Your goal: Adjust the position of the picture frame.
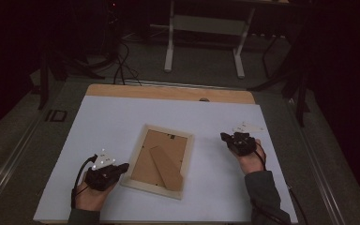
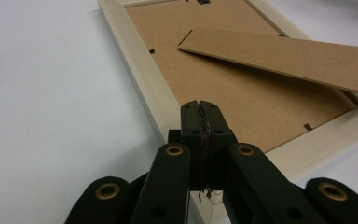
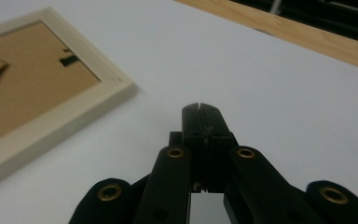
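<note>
High view shows the picture frame (image 1: 160, 161) lying back-up between the two tools, left tool (image 1: 122, 167) pinched empty at its near edge, probably to work the stand (image 1: 167, 167), right tool (image 1: 224, 137) also pinched empty, well aside.

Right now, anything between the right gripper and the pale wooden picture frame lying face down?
Nothing: in the high view only bare white tabletop lies between the right gripper and the pale wooden picture frame. The right gripper view agrees.
</note>
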`<state>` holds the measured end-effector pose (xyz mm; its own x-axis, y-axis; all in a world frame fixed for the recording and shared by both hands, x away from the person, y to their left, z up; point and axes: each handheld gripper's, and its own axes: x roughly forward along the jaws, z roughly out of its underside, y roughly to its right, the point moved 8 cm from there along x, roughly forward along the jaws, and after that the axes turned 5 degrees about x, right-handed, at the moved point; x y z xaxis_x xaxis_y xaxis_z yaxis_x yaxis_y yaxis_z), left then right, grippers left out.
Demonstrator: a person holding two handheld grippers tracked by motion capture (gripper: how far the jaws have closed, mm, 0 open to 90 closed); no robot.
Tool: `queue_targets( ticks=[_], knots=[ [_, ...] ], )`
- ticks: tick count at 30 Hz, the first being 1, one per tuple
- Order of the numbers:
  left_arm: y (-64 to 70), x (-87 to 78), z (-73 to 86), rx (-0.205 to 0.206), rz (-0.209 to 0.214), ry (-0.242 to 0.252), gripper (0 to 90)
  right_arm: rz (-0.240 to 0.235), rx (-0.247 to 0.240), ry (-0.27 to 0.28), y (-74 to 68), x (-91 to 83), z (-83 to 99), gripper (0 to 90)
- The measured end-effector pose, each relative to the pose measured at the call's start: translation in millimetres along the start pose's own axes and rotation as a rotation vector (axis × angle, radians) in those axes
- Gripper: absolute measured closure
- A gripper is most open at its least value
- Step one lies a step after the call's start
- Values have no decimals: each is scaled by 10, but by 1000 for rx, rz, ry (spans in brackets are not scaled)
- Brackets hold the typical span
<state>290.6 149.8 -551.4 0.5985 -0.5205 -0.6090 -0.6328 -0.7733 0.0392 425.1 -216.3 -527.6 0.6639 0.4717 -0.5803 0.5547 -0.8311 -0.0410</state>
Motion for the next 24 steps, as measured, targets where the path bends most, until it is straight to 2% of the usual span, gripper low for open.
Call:
queue_targets(
  ticks=[5,11,16,24],
  knots=[
    [72,-19,37,17,28,2,900,-26,-17,-10,-71,135,-89,895],
    [135,-40,88,52,37,-13,900,-54,-25,-11,-141,250,-196,895],
    [209,-70,117,45,68,-3,900,-72,-22,-13,-193,347,-253,893],
    [262,-62,210,92,69,-46,900,-96,-7,-29,-272,537,-270,890]
  ],
)
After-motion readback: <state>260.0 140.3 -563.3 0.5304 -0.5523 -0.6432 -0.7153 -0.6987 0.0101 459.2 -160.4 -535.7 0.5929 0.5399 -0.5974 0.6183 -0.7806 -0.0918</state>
